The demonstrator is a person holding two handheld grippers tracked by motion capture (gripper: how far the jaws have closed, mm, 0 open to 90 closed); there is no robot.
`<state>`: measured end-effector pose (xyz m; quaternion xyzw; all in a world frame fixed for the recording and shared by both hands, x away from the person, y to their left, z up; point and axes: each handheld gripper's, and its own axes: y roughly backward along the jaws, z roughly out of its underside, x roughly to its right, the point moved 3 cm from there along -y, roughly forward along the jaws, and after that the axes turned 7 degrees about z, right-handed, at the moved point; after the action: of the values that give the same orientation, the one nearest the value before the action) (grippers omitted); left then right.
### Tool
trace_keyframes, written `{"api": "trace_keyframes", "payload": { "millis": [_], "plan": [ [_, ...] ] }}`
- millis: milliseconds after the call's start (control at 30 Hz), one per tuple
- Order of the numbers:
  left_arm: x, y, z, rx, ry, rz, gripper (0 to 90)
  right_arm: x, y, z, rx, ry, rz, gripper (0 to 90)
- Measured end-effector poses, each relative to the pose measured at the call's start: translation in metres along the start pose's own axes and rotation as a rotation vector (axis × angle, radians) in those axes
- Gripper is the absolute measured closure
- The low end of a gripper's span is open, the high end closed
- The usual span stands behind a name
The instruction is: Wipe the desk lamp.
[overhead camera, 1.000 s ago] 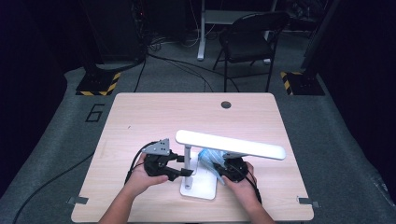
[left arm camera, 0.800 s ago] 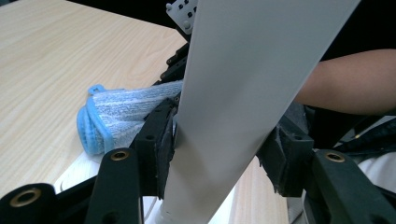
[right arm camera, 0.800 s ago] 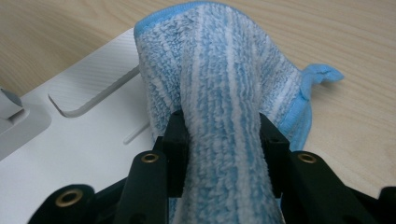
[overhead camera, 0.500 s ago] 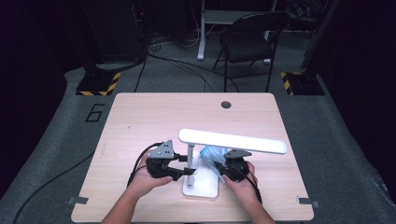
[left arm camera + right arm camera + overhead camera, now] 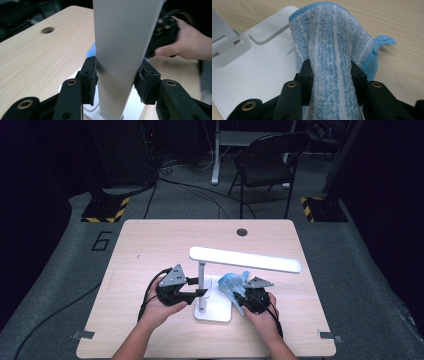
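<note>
A white desk lamp stands at the table's front middle, with a long flat head [image 5: 245, 259], a thin post [image 5: 202, 285] and a flat base [image 5: 215, 310]. My left gripper [image 5: 199, 287] comes at the post [image 5: 120, 50] from the left. Its jaws have just been closing, and both pads [image 5: 92, 80] now press on the post's sides. My right gripper [image 5: 241, 298] is shut on a blue-and-white striped cloth [image 5: 231, 282], which is bunched between its jaws [image 5: 329, 50] and rests over the right part of the lamp base [image 5: 262, 67].
The light wood table [image 5: 150, 245] has a round cable hole [image 5: 242, 232] near its far edge. A black folding chair [image 5: 265, 165] and floor cables lie beyond the table. The person's other hand and gripper [image 5: 172, 35] appear behind the post.
The left gripper's jaws have drawn in onto the lamp post. Both hands and the cloth stay where they were.
</note>
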<state>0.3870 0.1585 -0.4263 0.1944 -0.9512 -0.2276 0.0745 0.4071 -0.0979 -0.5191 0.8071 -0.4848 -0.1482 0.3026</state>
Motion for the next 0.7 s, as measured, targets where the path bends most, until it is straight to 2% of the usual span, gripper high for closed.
{"api": "trace_keyframes", "payload": {
  "millis": [33, 67, 100, 133, 167, 300, 333, 467, 500, 533, 667, 700],
  "plan": [
    [-0.006, 0.005, 0.005, 0.028, 0.053, 0.006, 59.5, 0.001, -0.001, 0.000, -0.002, -0.014, 0.002, 63.2],
    [-0.006, 0.005, 0.005, 0.028, 0.053, 0.006, 60.7, 0.001, -0.001, 0.000, -0.002, -0.014, 0.002, 63.2],
    [-0.012, 0.008, 0.008, 0.068, 0.107, 0.067, 60.4, 0.001, -0.001, 0.000, -0.012, -0.024, 0.003, 63.1],
    [-0.012, 0.008, 0.008, 0.068, 0.107, 0.067, 58.9, 0.001, -0.001, 0.000, -0.012, -0.024, 0.003, 63.1],
    [-0.013, 0.010, 0.008, 0.086, 0.115, 0.106, 57.8, 0.000, -0.002, 0.000, -0.015, -0.034, 0.005, 63.1],
    [-0.010, 0.010, 0.006, 0.079, 0.101, 0.101, 56.4, -0.002, -0.002, 0.001, -0.024, -0.026, 0.012, 63.1],
    [-0.009, 0.010, 0.006, 0.075, 0.096, 0.108, 56.1, -0.002, -0.002, 0.001, -0.024, -0.018, 0.020, 63.2],
    [-0.003, 0.008, 0.008, 0.047, 0.071, 0.182, 55.6, -0.001, -0.006, 0.002, -0.031, -0.006, 0.020, 63.2],
    [-0.001, 0.006, 0.008, 0.045, 0.068, 0.193, 55.4, -0.001, -0.006, 0.002, -0.038, -0.024, 0.023, 63.2],
    [-0.001, 0.004, 0.008, 0.040, 0.059, 0.196, 54.0, 0.000, -0.007, 0.001, -0.031, -0.011, 0.019, 63.2],
    [-0.004, -0.002, 0.003, 0.033, 0.051, 0.182, 48.1, 0.002, -0.006, 0.002, -0.031, -0.016, 0.013, 63.2],
    [-0.005, -0.006, -0.002, 0.033, 0.033, 0.200, 46.0, 0.003, -0.006, 0.001, -0.029, -0.016, 0.013, 63.2]
  ]
}}
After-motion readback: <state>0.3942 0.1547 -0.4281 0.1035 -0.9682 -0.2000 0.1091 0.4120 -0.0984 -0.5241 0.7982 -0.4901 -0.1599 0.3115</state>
